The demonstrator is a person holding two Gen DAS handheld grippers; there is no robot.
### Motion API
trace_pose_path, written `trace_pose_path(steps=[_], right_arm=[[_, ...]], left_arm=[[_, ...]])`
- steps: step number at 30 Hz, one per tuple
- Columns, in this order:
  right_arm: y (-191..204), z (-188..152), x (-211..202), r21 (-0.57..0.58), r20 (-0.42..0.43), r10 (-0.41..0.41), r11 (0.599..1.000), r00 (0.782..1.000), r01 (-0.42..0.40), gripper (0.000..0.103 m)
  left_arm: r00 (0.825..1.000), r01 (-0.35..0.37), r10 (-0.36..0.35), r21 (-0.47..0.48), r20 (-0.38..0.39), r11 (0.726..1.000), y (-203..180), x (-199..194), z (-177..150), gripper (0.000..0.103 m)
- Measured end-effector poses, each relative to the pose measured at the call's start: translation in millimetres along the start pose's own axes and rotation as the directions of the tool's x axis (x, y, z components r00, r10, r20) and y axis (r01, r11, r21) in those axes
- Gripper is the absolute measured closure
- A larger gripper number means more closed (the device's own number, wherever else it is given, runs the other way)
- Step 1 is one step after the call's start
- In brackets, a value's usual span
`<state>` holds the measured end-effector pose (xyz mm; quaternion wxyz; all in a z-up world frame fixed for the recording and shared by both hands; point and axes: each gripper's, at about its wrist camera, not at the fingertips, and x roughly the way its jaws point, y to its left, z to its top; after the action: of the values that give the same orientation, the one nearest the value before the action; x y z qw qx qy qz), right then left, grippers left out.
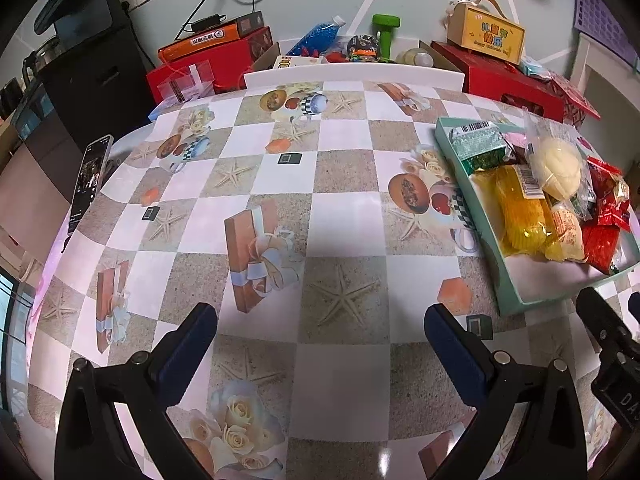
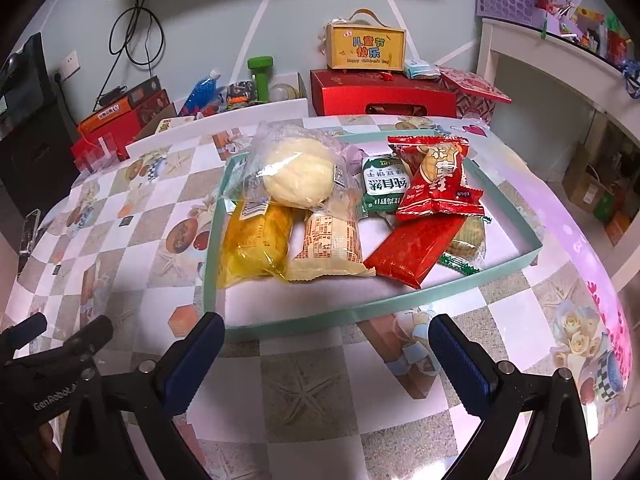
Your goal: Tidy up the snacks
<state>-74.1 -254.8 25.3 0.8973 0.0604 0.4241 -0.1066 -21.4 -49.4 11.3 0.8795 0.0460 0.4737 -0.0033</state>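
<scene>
Both hand-held grippers empty, spread | snack tray (image 2: pixel 420 300) just ahead of right

Checked bench cloth (image 1: pixel 344 184) in white and sand-grey squares, printed with starfish, cream roses and ribboned brown gifts. Mint-green tray (image 2: pixel 420 296), white inside. In it: yellow pack (image 2: pixel 252 240), cream bun (image 2: pixel 300 172) in clear wrap, beige pack (image 2: pixel 328 244) with red print, green-and-white sachet (image 2: pixel 380 188), two red wrappers (image 2: pixel 436 184). Black claws with blue pads (image 2: pixel 190 364). Behind: red boxes (image 2: pixel 384 94), yellow carton (image 2: pixel 366 50) with bright lettering.
</scene>
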Motion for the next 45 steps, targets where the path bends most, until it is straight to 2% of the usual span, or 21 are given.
trace_pose_path(steps=[11,15,28,45], right_arm=[[-0.3,0.8,6.7,-0.007,-0.008,-0.006,1.000,1.000,0.005,0.000],[-2.7,-0.1,12.4,0.006,-0.025,-0.001,1.000,1.000,0.001,0.000],[-4.5,-4.6,21.5,0.018,-0.055,0.005,1.000,0.998,-0.004,0.000],[-3.9,-9.6,31.4,0.019,-0.085,0.017,1.000,0.996,-0.015,0.000]], left_arm=[[1.000,0.017,-0.017,-0.004,0.007,1.000,-0.6,11.4,3.3,0.000],[0.999,0.044,-0.044,-0.038,-0.001,0.998,1.6,18.6,4.5,0.000],[0.999,0.052,-0.052,-0.022,0.011,0.998,-3.4,20.1,4.3,0.000],[0.999,0.038,-0.038,-0.012,-0.019,0.999,-4.9,29.4,2.0,0.000]])
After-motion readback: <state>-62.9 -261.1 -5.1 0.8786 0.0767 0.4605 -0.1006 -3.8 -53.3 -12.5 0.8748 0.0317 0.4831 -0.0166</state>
